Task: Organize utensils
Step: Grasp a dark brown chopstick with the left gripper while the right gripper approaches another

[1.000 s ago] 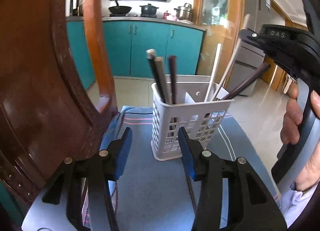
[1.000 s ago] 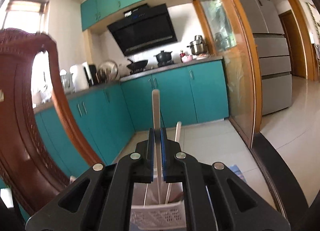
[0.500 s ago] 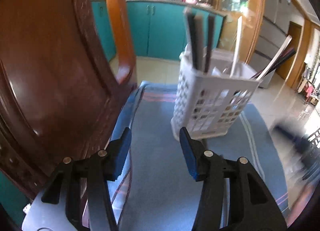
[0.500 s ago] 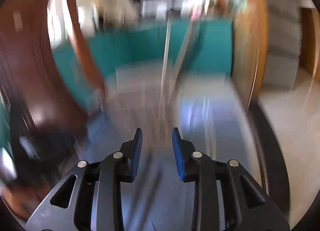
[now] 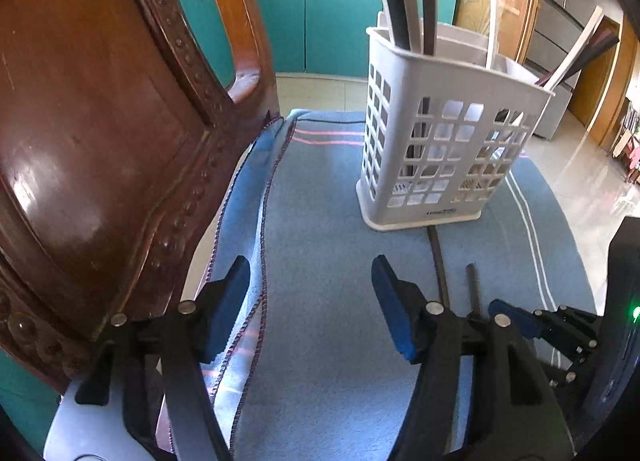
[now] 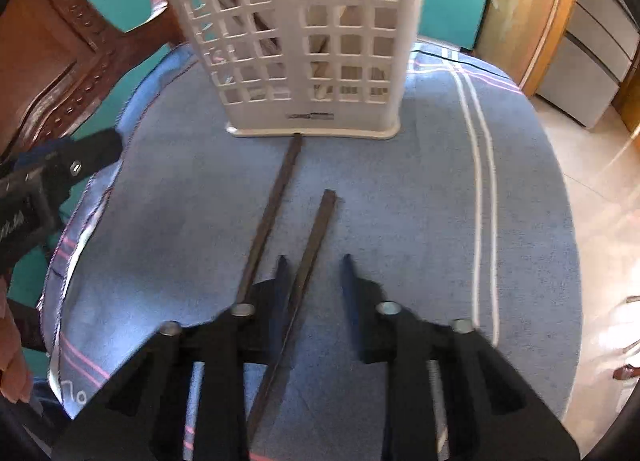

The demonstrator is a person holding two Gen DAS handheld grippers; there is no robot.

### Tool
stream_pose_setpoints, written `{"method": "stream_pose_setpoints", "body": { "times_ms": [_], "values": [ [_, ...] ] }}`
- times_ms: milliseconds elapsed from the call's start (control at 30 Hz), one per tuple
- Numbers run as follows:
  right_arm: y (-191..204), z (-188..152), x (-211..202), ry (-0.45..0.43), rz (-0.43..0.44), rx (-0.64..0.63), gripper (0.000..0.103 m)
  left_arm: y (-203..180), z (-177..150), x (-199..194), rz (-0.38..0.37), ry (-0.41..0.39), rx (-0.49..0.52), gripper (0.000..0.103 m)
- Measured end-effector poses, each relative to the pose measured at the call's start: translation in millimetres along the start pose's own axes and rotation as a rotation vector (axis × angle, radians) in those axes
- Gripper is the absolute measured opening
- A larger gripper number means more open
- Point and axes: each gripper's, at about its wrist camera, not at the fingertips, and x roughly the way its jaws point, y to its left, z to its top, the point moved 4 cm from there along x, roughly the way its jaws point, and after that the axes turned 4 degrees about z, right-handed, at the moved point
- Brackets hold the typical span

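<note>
Two long, thin, dark brown square-section chopsticks lie loose on the blue woven cloth (image 6: 400,221) that covers the round surface. The longer-showing chopstick (image 6: 272,213) has its far end touching the foot of the white plastic lattice utensil basket (image 6: 304,41), which stands toward the far edge of the cloth. The nearer chopstick (image 6: 312,245) lies just beside it, its far end well short of the basket, its near part running back between the jaws of the right gripper (image 6: 314,265)

Right gripper: jaws have just been closing, with the nearer chopstick between them; the pads stand apart and do not press on the stick — a gap shows, mostly on the right side. Not a grip yet

Left gripper (image 5: 310,301): jaws have just been opening, now wide apart, nothing between them; it hangs over bare cloth by the carved dark wooden chair back (image 5: 100,141) at the cloth's left edge

Basket already holds several upright sticks, dark and pale

Handling, as judgement: the stick looks light, rigid and smooth, likely to roll or pivot if pinched off-centre. The soft cloth should let the pads sink slightly beside it. Best hold seems across the flat sides, somewhat toward the thick far end, so the thin end does not droop or swing
</note>
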Motion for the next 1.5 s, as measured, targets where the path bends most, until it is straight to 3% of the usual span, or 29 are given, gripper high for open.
{"method": "stream_pose_setpoints", "body": {
  "times_ms": [200,467,567,700,833,1000,1100,1167,1400,1500],
  "values": [
    [-28,5,-5,-0.011,-0.020,0.086,0.007,-5,-2,2,-0.002,0.015,0.020,0.067],
    [-62,8,-10,-0.022,-0.016,0.199,0.007,-34,-10,8,-0.057,0.043,0.076,0.069],
    [-66,10,-14,-0.039,-0.013,0.215,0.010,-47,-14,12,-0.098,0.066,0.091,0.069],
    [-73,17,-22,-0.086,-0.018,0.231,0.017,-64,-22,21,-0.094,0.082,0.133,0.069],
    [-74,16,-32,-0.118,-0.009,0.249,0.031,-75,-27,27,-0.095,0.107,0.166,0.069],
    [-79,15,-35,-0.122,-0.014,0.261,0.033,-86,-34,35,-0.108,0.121,0.199,0.068],
    [-79,15,-34,-0.116,-0.016,0.263,0.036,-87,-35,37,-0.126,0.134,0.194,0.063],
    [-80,13,-33,-0.111,-0.019,0.263,0.036,-88,-38,41,-0.138,0.147,0.192,0.046],
    [-81,13,-28,-0.095,-0.029,0.266,0.039,-90,-43,44,-0.138,0.153,0.190,0.033],
    [-80,12,-26,-0.091,-0.030,0.264,0.039,-85,-43,44,-0.136,0.158,0.177,0.017]
  ]
}}
